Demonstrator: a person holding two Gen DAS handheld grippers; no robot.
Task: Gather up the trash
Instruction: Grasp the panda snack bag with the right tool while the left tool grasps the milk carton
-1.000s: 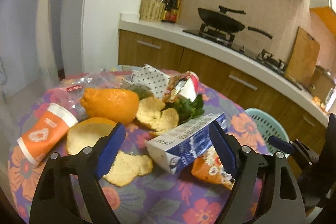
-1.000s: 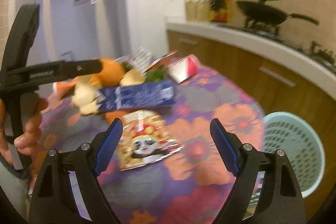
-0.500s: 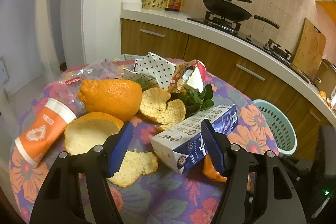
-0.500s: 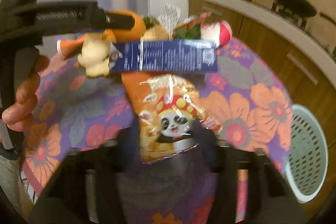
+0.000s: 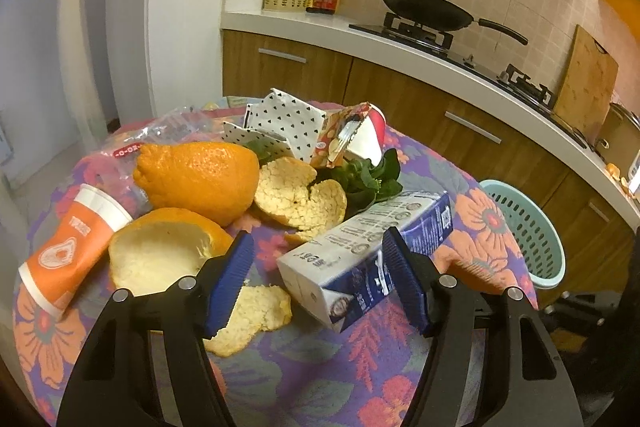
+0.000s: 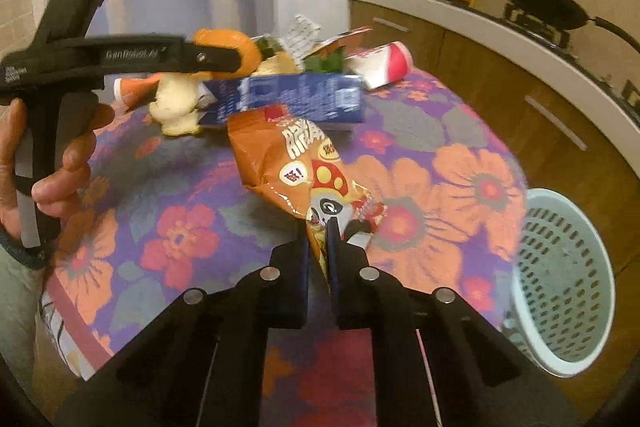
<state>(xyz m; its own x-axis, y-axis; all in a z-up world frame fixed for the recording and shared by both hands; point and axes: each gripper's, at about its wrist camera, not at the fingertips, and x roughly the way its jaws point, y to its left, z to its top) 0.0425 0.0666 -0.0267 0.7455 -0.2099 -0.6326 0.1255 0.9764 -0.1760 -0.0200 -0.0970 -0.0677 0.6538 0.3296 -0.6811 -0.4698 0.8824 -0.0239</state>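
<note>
Your right gripper (image 6: 326, 227) pinches only the chip bag (image 6: 288, 163) corner, so it may slip; left gripper (image 5: 320, 275) open around the milk carton (image 5: 368, 259).

The right gripper (image 6: 320, 247), wide open a second ago, has clamped the near end of the snack bag (image 6: 296, 163). The left gripper (image 5: 316, 283) has narrowed slightly around the carton (image 5: 360, 259).

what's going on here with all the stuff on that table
A person is clearing trash from a floral table with two handheld grippers. The right gripper is shut on the near end of an orange snack bag. The left gripper is open around a blue milk carton. A green basket waits beside the table.
</note>
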